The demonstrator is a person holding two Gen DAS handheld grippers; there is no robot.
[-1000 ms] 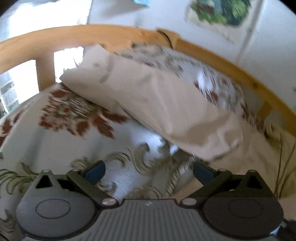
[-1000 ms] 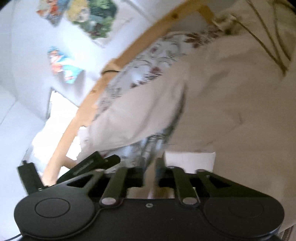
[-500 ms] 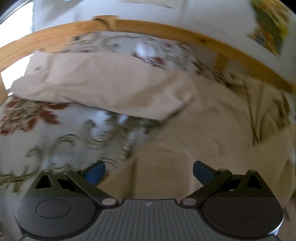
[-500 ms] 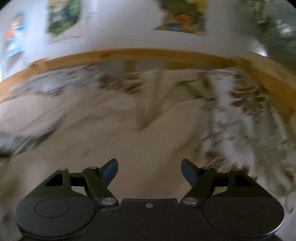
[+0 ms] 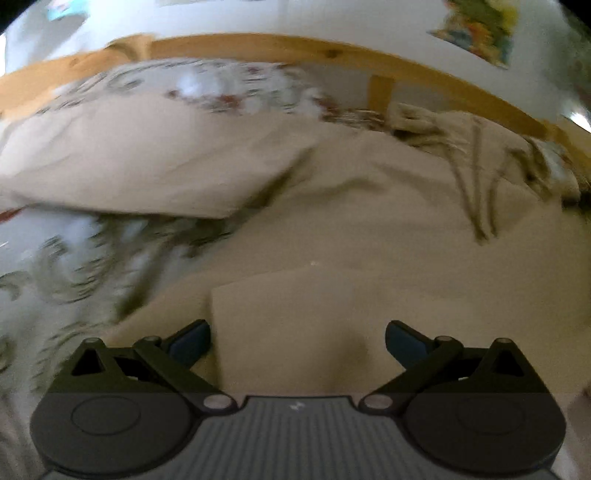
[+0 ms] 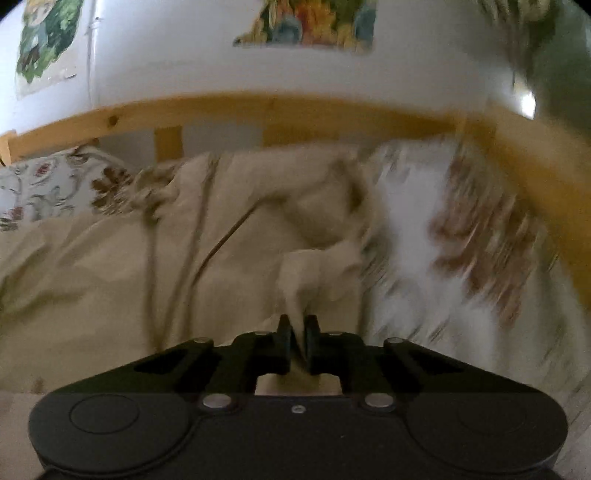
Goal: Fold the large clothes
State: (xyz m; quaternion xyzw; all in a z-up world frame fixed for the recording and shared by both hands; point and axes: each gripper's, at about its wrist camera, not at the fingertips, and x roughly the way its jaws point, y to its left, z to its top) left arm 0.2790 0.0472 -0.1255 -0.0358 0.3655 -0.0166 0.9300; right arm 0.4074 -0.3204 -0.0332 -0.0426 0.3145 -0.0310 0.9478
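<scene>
A large beige garment (image 5: 369, 229) lies spread and creased over the bed, with a flat folded corner (image 5: 280, 306) near me. My left gripper (image 5: 297, 328) hovers open over that corner, and its blue pads (image 5: 192, 338) touch nothing. In the right wrist view the same garment (image 6: 92, 258) is bunched toward the headboard. My right gripper (image 6: 298, 325) is closing, its jaws pinched on a raised fold of the cloth (image 6: 306, 273) that lifts in a peak toward them.
A floral bedsheet (image 5: 74, 251) covers the mattress and shows again at the right (image 6: 424, 229). A beige pillow-like piece (image 5: 147, 158) lies at the left. The wooden bed rail (image 5: 295, 46) (image 6: 258, 107) runs along the far side below a white wall with posters (image 6: 306, 26).
Both views have swung right across the bed. My right gripper opened wide half a second ago and has now shut on a fold of the beige cloth. The left stayed open and sank.
</scene>
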